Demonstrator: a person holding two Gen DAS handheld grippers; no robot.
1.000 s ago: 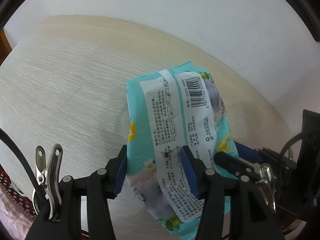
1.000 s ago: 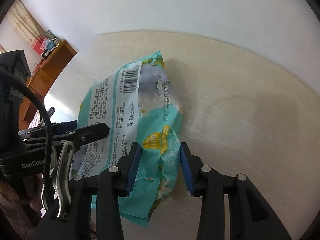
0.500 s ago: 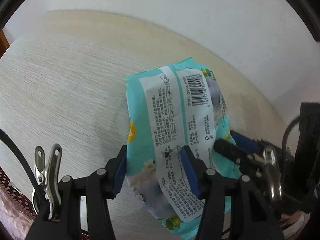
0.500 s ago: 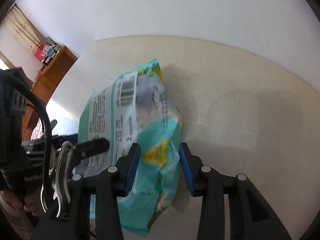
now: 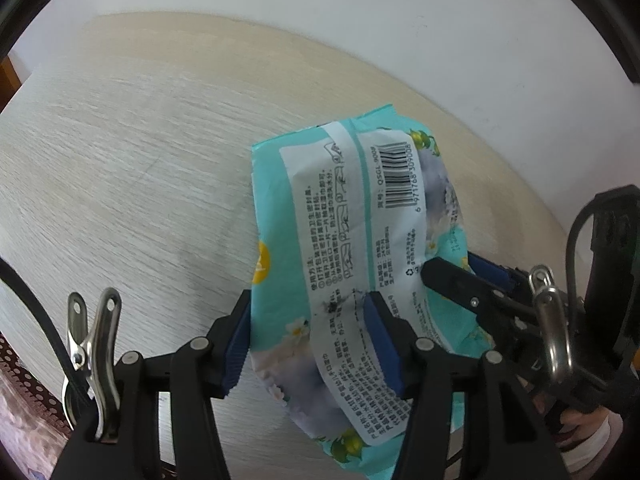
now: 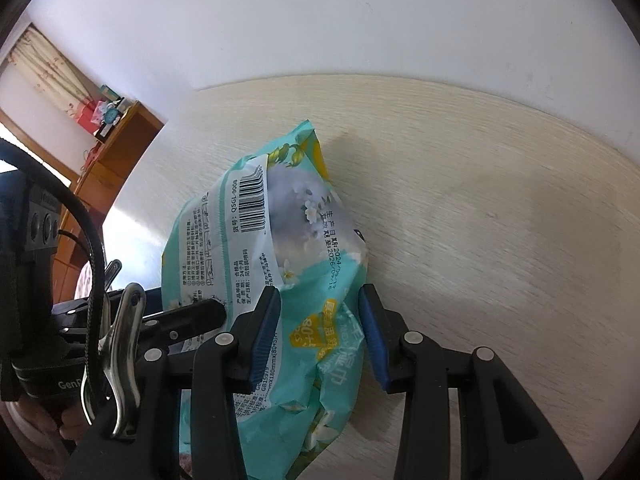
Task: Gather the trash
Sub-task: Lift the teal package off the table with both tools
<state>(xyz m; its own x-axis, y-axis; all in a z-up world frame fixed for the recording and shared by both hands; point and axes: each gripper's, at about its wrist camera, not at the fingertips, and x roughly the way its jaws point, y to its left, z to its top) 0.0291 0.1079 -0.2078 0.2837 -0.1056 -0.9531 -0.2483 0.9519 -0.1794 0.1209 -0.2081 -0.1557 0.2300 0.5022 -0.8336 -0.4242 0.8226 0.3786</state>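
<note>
I have both grippers on one teal packet (image 5: 352, 240) lying on a pale wood-grain table (image 5: 120, 184) that runs up against a plain white wall (image 5: 360, 20). The left gripper (image 5: 308, 332) straddles the packet's near end; its jaws have just been opening, with the packet between them — the left pad looks to sit at the packet's edge and the right one on its printed back, but I cannot tell whether they press. The right gripper (image 6: 320, 328) is clamped on the packet, whose film bunches between the blue pads. In the right wrist view the room opens past the table's far corner: an orange-brown wooden shelf (image 6: 116, 152) with small boxes on top, and a pale curtain (image 6: 48, 68) beside it. The table around the packet is bare, with soft shadows.
</note>
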